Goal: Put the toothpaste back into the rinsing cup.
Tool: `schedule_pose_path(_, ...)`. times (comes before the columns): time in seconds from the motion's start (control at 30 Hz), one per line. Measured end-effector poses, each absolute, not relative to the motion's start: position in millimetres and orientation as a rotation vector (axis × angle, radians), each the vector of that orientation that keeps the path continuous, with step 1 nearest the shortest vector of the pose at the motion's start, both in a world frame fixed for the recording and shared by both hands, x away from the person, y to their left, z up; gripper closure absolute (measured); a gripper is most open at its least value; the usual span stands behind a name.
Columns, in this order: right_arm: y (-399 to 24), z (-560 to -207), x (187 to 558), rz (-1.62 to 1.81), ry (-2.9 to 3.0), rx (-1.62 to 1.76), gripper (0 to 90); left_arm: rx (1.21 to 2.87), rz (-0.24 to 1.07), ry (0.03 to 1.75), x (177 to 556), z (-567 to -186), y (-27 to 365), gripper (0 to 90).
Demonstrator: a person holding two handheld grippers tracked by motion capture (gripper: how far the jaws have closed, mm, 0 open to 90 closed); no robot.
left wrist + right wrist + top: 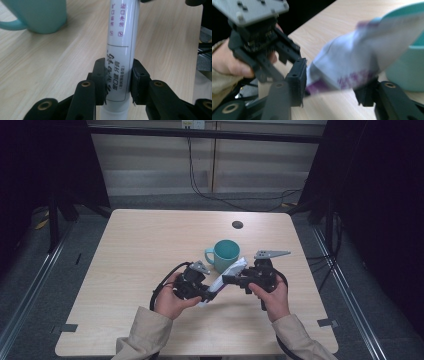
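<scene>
A white toothpaste tube [236, 267] with purple print hangs just above the wooden table [140, 250], slanting from lower left to upper right. My left gripper [209, 294] is shut on its lower end near the cap; in the left gripper view both pads [100, 77] press the tube [122, 37] at its black lettering. My right gripper [227, 280] reaches in from the right, and in its own view the jaws [332, 87] flank the tube's flat end [362, 57], blurred, without clearly pinching it. A teal mug [226, 252] stands right behind the tube.
The mug [42, 15] sits close to the tube's far end, handle to the left [407, 75]. A dark round hole [237, 224] marks the table's far side. The left gripper's grey plate [249, 10] and the hand [232, 62] sit close by. Cables lie on the floor beyond.
</scene>
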State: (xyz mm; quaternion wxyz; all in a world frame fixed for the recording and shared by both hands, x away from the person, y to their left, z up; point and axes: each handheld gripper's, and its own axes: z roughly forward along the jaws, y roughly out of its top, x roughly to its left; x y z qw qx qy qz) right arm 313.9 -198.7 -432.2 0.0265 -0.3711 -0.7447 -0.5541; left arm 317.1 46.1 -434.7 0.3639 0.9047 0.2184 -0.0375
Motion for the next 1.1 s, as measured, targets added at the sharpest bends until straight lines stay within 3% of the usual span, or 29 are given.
schedule_pose_path(0.1, -197, -428, 315, -1.715, -2.312, -1.145, 56.6, 2.336, -0.086, 0.564, 317, -436, 42, 69.3)
schedule_pose_path(0.27, -192, -415, 310, -1.749, -2.357, -1.085, 73.1, 2.329, -0.095, 0.54, 315, -440, 34, 63.3)
schedule_pose_path(0.33, -190, -413, 310, -1.744, -2.378, -1.07, 73.7, 2.331, -0.071, 0.529, 314, -442, 30, 62.0)
schedule_pose_path(0.5, -188, -403, 308, -1.726, -2.486, -1.039, 74.8, 2.313, -0.003, 0.52, 315, -444, 33, 32.1)
schedule_pose_path(0.77, -199, -391, 310, -1.707, -2.547, -1.063, 74.8, 2.298, 0.038, 0.578, 316, -457, 57, 20.2)
schedule_pose_path(1.1, -210, -378, 314, -1.715, -2.581, -1.078, 74.7, 2.295, 0.056, 0.592, 312, -476, 72, 15.9)
